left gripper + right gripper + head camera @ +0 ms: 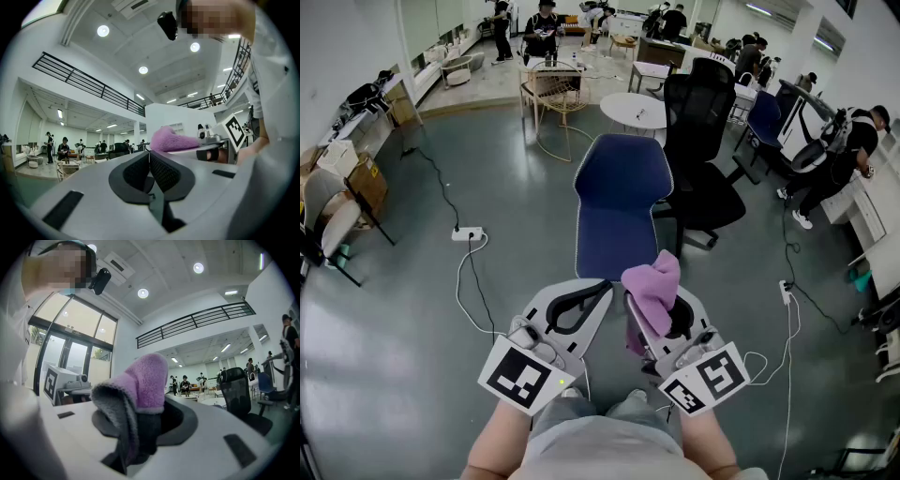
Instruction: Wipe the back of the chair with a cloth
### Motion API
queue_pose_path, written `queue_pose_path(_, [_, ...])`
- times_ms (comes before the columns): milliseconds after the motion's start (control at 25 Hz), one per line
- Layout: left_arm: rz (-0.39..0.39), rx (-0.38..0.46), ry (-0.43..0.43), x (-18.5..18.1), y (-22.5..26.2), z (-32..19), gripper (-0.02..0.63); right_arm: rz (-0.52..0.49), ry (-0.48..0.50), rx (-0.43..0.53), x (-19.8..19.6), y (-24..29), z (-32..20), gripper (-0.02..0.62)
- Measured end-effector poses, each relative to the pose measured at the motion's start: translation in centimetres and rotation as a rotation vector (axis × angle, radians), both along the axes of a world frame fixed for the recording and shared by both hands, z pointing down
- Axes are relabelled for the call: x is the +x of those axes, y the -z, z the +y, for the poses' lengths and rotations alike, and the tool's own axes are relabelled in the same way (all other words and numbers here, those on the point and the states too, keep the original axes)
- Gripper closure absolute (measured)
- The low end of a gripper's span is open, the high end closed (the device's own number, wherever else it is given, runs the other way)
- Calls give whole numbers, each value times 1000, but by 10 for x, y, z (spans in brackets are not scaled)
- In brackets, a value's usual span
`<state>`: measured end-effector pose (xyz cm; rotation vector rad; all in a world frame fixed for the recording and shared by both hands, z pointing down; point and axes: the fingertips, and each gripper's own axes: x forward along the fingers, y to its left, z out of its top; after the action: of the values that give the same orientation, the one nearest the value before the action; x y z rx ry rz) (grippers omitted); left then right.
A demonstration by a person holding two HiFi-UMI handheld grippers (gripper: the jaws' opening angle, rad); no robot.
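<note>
Held low and close, the left gripper (pixel 602 288) has its jaws pressed together on nothing. The right gripper (pixel 149 405) is clamped on a purple cloth (pixel 652 286), which bunches above it. Just beyond stands the blue chair (pixel 619 197), apparently untouched, on a grey floor (pixel 487 178) crossed by cables (pixel 473 291). Behind it are a black chair (pixel 703 141), a round table (pixel 633 110) and people (pixel 542 28) in a bright hall.

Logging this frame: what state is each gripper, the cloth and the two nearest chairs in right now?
Left gripper: shut, holding nothing.
Right gripper: shut on the cloth.
Cloth: bunched, pinched between the right jaws, sticking up past them.
Blue chair: upright on the floor, unoccupied, neither gripper on it.
Black chair: upright behind the blue one, unoccupied.
</note>
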<state>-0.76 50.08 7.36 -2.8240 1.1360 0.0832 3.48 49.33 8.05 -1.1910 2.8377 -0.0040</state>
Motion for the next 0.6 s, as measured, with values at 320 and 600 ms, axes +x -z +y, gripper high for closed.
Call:
queue_pose_path(320, [2, -4, 0, -11, -3, -4, 591, 0, -2, 2, -12, 0, -4, 446])
queue_pose_path(600, [22, -14, 0, -20, -1, -3, 591, 4, -7, -9, -21, 0, -1, 446])
